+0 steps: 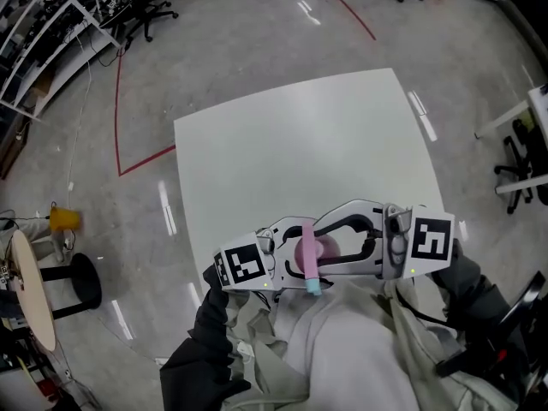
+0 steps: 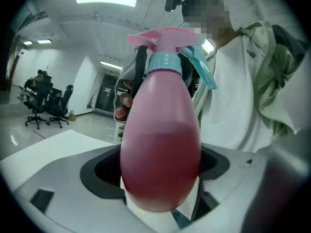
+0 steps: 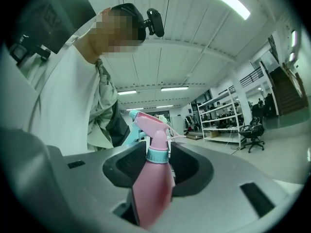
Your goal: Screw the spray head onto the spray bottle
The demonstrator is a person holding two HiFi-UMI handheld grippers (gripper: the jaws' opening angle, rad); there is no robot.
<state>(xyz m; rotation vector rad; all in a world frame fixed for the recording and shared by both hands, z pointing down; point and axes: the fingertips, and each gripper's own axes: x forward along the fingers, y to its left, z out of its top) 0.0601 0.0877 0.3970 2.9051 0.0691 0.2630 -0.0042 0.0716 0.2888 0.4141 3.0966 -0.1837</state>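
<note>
A pink spray bottle (image 1: 306,251) with its pink spray head (image 1: 313,285) and teal collar is held close to the person's chest, over the near edge of the white table (image 1: 300,144). My left gripper (image 1: 287,262) is shut on the bottle's wide body (image 2: 160,149); the spray head (image 2: 167,42) sits on top, teal trigger to the right. My right gripper (image 1: 344,247) faces it from the right. In the right gripper view the bottle (image 3: 153,188) rises from the gap of my right gripper (image 3: 146,212), whose jaws stand apart around its lower part; the spray head (image 3: 150,125) is seated.
A black stool (image 1: 84,279) and a round table edge (image 1: 30,289) stand at the left, with a yellow object (image 1: 62,219) on the floor. Shelving (image 1: 34,32) and office chairs (image 1: 141,11) line the far side. Red tape (image 1: 120,135) marks the floor.
</note>
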